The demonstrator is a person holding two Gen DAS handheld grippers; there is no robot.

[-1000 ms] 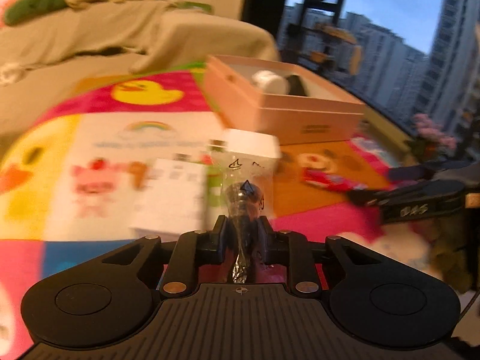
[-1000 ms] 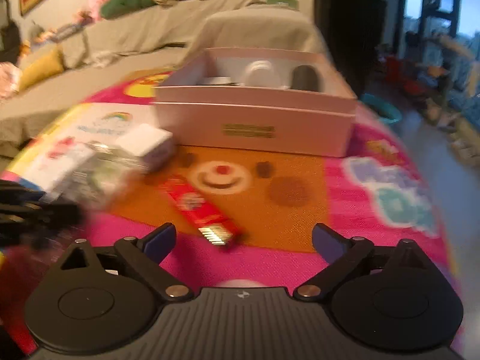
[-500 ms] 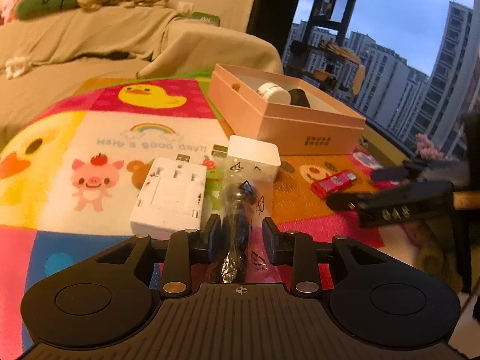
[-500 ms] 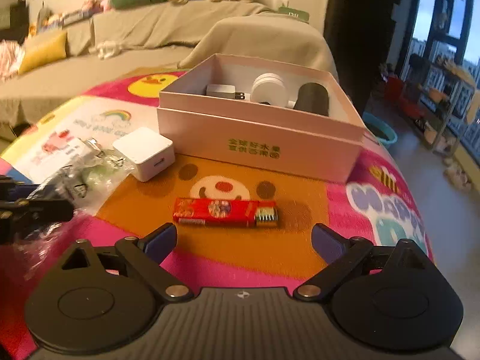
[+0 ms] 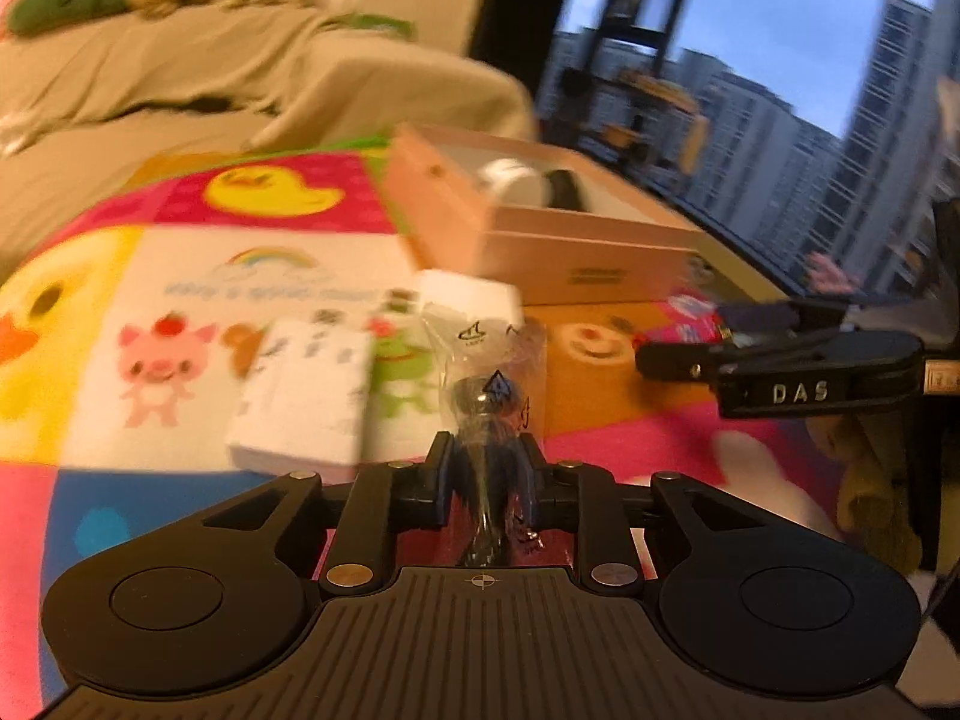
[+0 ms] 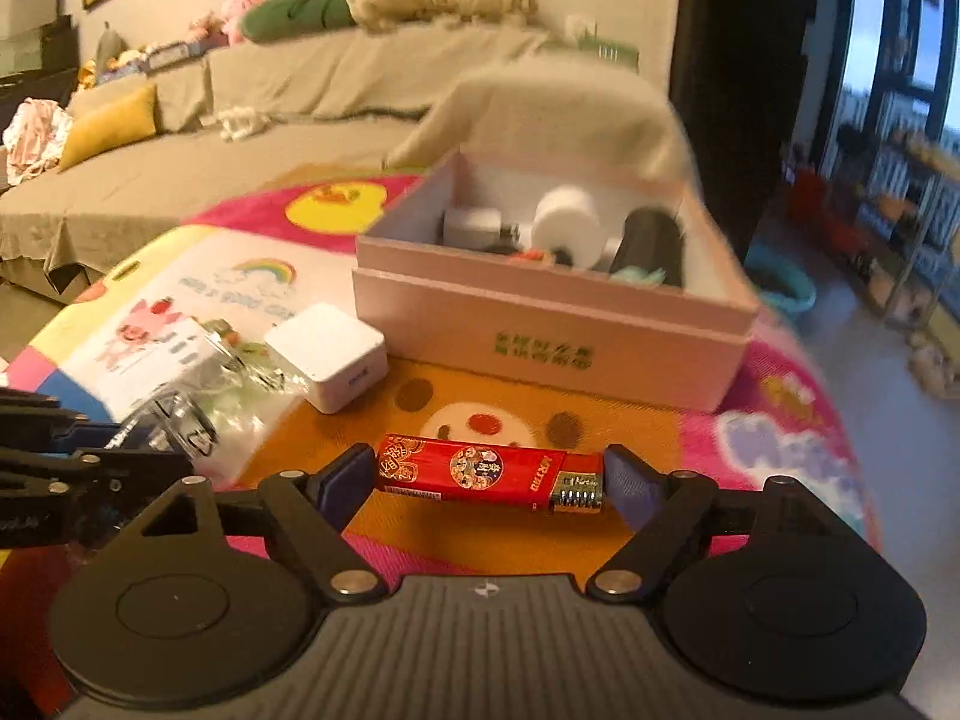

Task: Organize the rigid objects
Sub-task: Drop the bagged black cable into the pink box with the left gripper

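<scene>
My left gripper [image 5: 487, 468] is shut on a clear plastic bag with a dark object inside [image 5: 489, 402]; the bag also shows in the right wrist view [image 6: 198, 402]. My right gripper [image 6: 489, 477] is open, its jaws on either side of a red lighter [image 6: 489, 473] lying crosswise on the mat; whether the pads touch it I cannot tell. The open pink box [image 6: 540, 324] stands behind, holding a white round item [image 6: 567, 227], a black cylinder [image 6: 651, 243] and a white plug [image 6: 471, 228]. A white cube charger [image 6: 327, 354] sits left of the box.
A white flat box [image 5: 303, 402] lies on the colourful cartoon mat [image 5: 180, 300] by the left gripper. A beige covered sofa [image 6: 270, 120] runs behind. Windows and a shelf rack [image 6: 888, 120] are to the right, past the mat's edge.
My right gripper has moved forward and down until the red lighter lies between its jaws. My left gripper has closed tighter on the bag and shifted slightly.
</scene>
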